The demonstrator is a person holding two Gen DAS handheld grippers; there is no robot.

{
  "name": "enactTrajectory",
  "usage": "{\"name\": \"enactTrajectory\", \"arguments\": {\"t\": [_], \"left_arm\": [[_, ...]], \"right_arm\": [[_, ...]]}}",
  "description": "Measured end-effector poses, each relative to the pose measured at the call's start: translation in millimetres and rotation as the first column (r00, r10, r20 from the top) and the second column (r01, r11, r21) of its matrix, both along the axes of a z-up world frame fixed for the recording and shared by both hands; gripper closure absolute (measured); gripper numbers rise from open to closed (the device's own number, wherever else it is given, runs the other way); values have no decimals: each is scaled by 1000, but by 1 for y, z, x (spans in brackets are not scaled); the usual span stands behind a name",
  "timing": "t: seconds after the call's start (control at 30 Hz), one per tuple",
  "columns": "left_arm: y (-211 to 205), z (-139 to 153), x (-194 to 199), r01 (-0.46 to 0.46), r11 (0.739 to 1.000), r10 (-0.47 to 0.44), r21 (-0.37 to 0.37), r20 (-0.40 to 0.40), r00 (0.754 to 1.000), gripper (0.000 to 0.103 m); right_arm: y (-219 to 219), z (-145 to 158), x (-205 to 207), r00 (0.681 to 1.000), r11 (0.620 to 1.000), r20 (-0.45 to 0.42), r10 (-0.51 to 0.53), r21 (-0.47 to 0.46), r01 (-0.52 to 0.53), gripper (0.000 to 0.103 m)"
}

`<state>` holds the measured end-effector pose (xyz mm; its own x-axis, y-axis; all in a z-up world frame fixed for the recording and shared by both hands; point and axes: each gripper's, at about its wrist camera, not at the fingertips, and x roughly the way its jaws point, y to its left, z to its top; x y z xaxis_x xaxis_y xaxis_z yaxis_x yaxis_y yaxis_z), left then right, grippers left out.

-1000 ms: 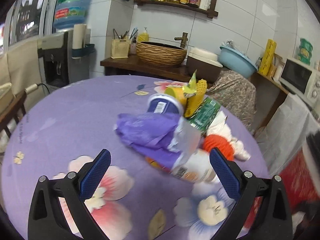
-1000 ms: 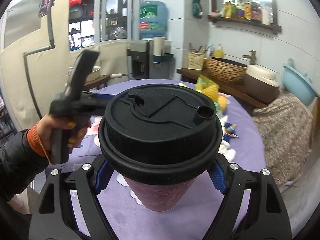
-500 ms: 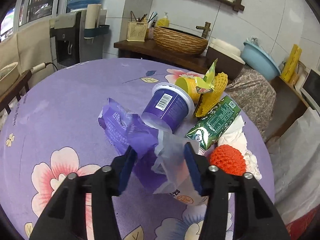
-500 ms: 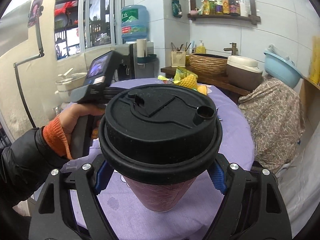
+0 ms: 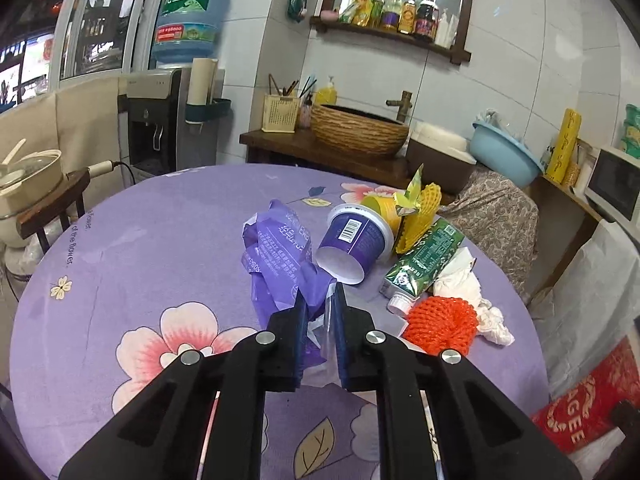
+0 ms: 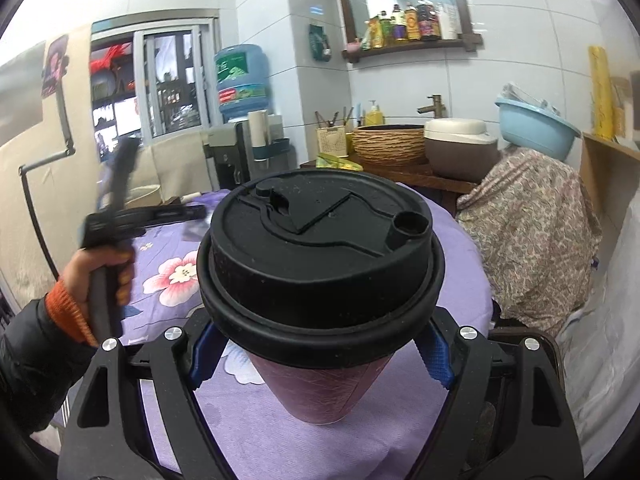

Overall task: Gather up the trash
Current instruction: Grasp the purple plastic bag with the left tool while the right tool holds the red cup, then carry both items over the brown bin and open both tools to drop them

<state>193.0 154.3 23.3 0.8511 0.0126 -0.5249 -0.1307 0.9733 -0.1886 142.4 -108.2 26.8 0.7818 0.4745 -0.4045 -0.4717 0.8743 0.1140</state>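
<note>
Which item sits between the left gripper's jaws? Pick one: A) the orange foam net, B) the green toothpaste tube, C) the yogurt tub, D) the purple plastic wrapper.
D: the left gripper has its jaws closing on the purple plastic wrapper; the other trash lies apart on the table.

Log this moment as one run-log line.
left tool: closing on crumpled purple plastic wrapper | right tool: holding black-lidded purple paper cup | purple yogurt tub: on table
</note>
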Motion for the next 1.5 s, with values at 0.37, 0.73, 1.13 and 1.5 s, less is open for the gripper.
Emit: {"name": "enactTrajectory", "arguments": {"t": [0.37,0.73,1.13,1.5], "left_arm": [[-47,42,-23,143,990,-139,-15,146,979,91],[-212,23,8,484,875,-482,9,106,870,91],[-315,-41,22,630,776,-628,31,-54,776,91],[-341,-66,38,657,754,-647,27,-145,749,91]], "right_arm": [[-66,11,-1,981,982,43,-188,34,187,23],[-166,-79,80,858,871,-164,-487,-169,462,23],[-200,-246,155,684,832,-476,-553,-361,422,23],[-199,-293,171,623,838,-563,-543,-417,353,23]]}}
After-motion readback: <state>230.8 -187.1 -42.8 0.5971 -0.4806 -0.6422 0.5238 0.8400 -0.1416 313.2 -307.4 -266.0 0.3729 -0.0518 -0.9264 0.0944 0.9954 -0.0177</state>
